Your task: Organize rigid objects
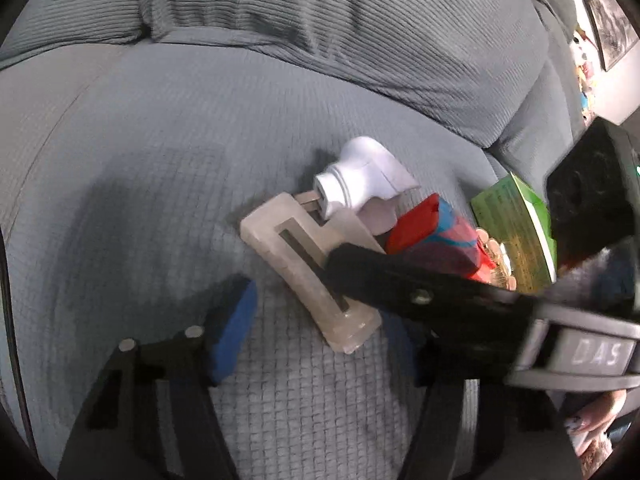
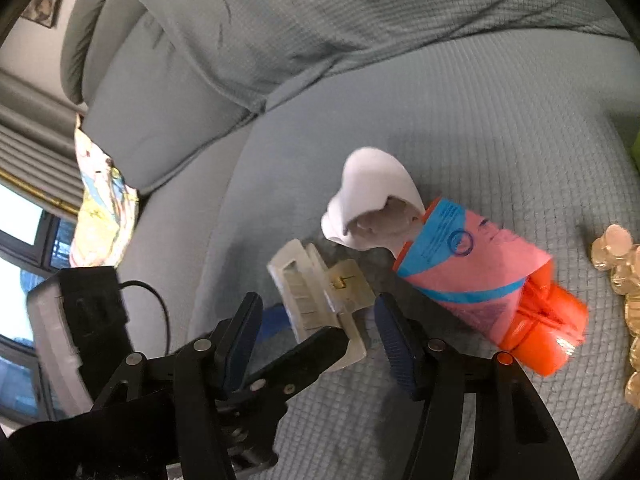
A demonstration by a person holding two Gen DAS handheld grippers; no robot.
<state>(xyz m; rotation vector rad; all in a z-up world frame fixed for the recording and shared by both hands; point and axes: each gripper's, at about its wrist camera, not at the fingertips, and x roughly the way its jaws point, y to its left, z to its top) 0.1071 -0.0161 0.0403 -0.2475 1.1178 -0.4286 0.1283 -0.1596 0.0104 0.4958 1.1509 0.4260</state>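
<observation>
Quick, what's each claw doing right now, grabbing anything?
left claw: open, straddling the translucent hair clip, not pinching it.
right claw: open, around the same clip, holding nothing.

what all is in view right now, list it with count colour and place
hair claw clip: 1, translucent white, flat on the sofa seat, between both grippers' fingers
white plastic piece: 1, white, just beyond the clip
tube: 1, pink and blue with orange end, lying beside the clip
green box: 1, green, beyond the tube
beaded item: 1, pale amber, at the right edge in the right wrist view
sofa: 1, grey-blue, under everything
left gripper: 1, black with blue pads
right gripper: 1, black with blue pads
</observation>
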